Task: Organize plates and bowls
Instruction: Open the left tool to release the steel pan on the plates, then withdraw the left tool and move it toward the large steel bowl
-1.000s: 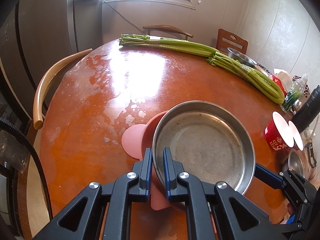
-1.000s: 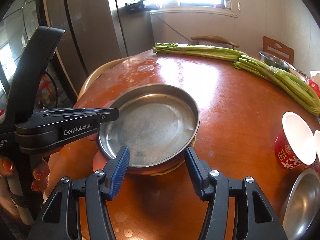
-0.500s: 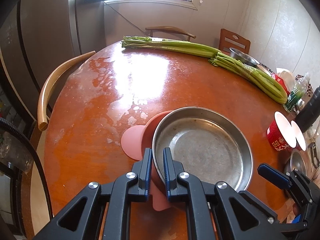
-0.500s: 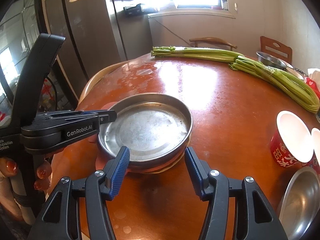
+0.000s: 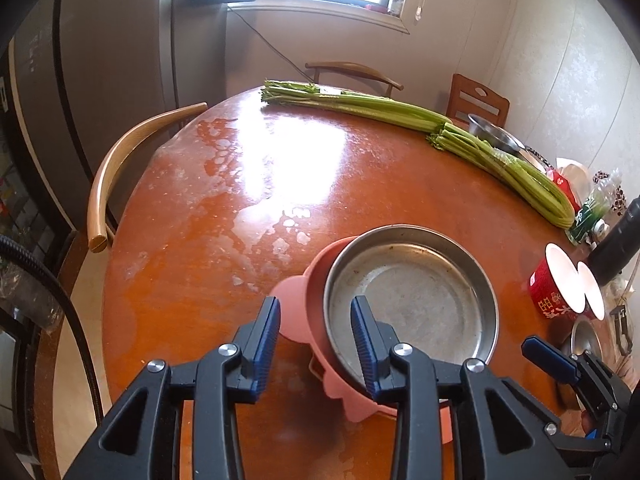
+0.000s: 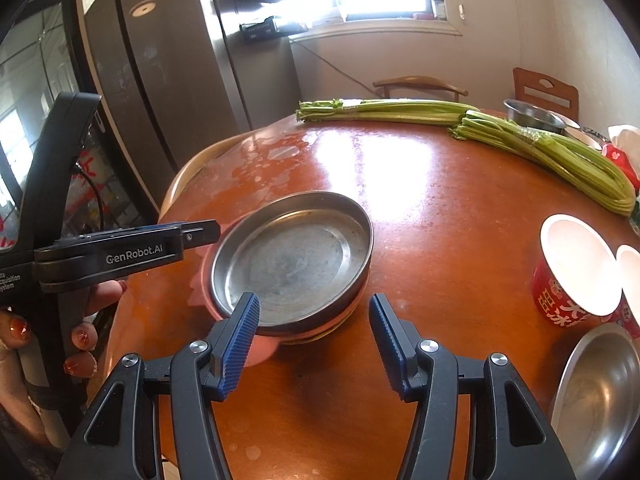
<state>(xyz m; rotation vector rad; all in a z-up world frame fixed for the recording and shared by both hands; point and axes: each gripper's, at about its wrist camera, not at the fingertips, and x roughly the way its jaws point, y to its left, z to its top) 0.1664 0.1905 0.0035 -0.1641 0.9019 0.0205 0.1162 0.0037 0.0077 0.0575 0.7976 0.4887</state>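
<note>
Nearest me, the left gripper point(image 5: 314, 338) is letting go: its jaws are opening, and the rims of the steel plate point(image 5: 412, 296) and the pink bowl point(image 5: 316, 276) under it sit between the blue pads with none pressing on them. The right gripper point(image 6: 314, 336) hangs just short of the same stack, its jaws apart with nothing between them. The plate rests nested on the pink bowl on the round wooden table point(image 5: 256, 200). To the right stand red paper cups point(image 6: 572, 276) and a steel bowl point(image 6: 600, 384). Across the table lie long bunches of celery point(image 5: 420, 120), with another steel bowl point(image 6: 532, 114) beyond them.
</note>
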